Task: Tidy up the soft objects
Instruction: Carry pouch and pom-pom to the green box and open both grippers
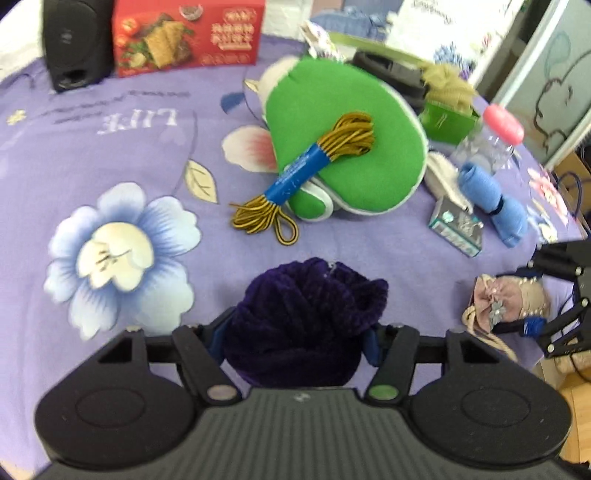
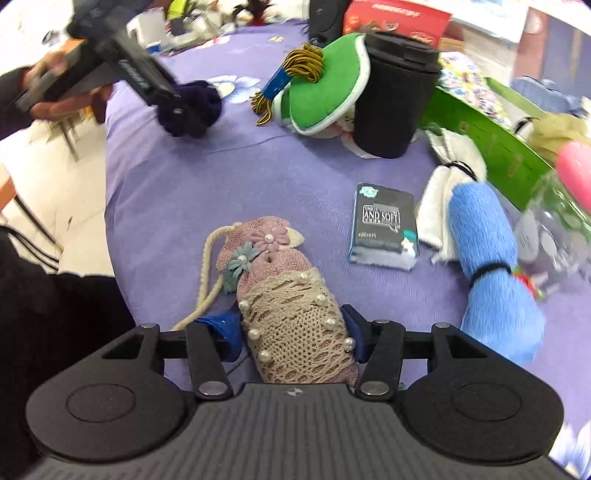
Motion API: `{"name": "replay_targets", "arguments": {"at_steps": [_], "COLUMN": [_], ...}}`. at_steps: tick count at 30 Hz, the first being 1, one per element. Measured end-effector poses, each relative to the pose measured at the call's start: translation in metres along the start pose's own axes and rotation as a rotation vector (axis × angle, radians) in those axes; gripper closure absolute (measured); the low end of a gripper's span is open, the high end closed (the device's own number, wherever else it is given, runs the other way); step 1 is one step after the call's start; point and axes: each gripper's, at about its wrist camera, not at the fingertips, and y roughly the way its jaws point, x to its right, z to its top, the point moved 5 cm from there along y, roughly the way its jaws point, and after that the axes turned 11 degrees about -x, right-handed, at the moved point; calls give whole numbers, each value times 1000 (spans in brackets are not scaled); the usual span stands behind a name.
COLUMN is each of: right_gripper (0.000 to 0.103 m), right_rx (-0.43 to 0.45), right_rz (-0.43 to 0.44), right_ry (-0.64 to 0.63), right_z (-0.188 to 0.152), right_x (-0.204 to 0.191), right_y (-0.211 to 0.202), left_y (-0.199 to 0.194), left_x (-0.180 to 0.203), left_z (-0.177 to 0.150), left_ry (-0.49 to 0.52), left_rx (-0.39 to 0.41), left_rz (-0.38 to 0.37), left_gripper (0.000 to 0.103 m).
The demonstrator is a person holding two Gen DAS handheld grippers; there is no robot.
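Observation:
My left gripper [image 1: 295, 339] is shut on a dark purple plush bundle [image 1: 306, 317], held over the purple flowered tablecloth [image 1: 110, 155]; the bundle also shows in the right wrist view [image 2: 195, 107]. My right gripper [image 2: 293, 338] is shut on a pink lace pouch [image 2: 284, 295] with pearls and fabric flowers, which rests on the cloth; it also shows in the left wrist view [image 1: 506, 302]. A green soft slipper [image 1: 343, 140] lies ahead with a yellow-black shoelace bundle [image 1: 306, 170] across it. A rolled blue towel [image 2: 491, 266] lies at the right.
A black cup [image 2: 399, 96], a tissue pack [image 2: 384, 229], a white cloth [image 2: 443, 199], a green box [image 2: 491, 129] and a pink-lidded clear jar [image 1: 491, 140] stand nearby. A black speaker [image 1: 77, 40] and a red food box [image 1: 188, 33] stand at the back. The table edge runs along the left in the right wrist view.

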Motion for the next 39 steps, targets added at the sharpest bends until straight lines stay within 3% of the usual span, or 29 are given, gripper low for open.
{"name": "replay_targets", "arguments": {"at_steps": [3,10,15,21,24,29,30,31,33,35,39], "right_gripper": [64,64,64,64,64,63,60,61,61,60,59], "right_rx": [43,191,310,412,408,287,253,211,144,160,208], "right_rz": [46,6,-78,-227,-298,-344,-338,-330,-358,-397,-366], "right_ry": [84,136,179,235,241,175,164,145,141,152,202], "right_z": [-5,8,32,89,125,173,178,184,191,194,195], "right_x": [-4,0,34,118,170,252,263,274,290,302,316], "right_y": [-10,-50,-82,-115,-115,-82,-71,-58,-35,-26,-23], "left_y": [-23,-66,-75,-73,-60,-16,-5,7,27,42,52], "left_x": [9,36,58,87,100,115,116,116,116,112,105], "left_z": [-4,29,83,183,238,313,324,334,349,360,367], "left_ry": [-3,85,147,209,216,237,236,236,245,238,199], "left_rx": [33,124,175,235,244,209,198,187,167,144,120], "left_rz": [-11,-31,-40,-47,-56,-41,-36,-25,22,61,29], "left_gripper": [41,41,41,41,41,40,38,29,21,21,21]}}
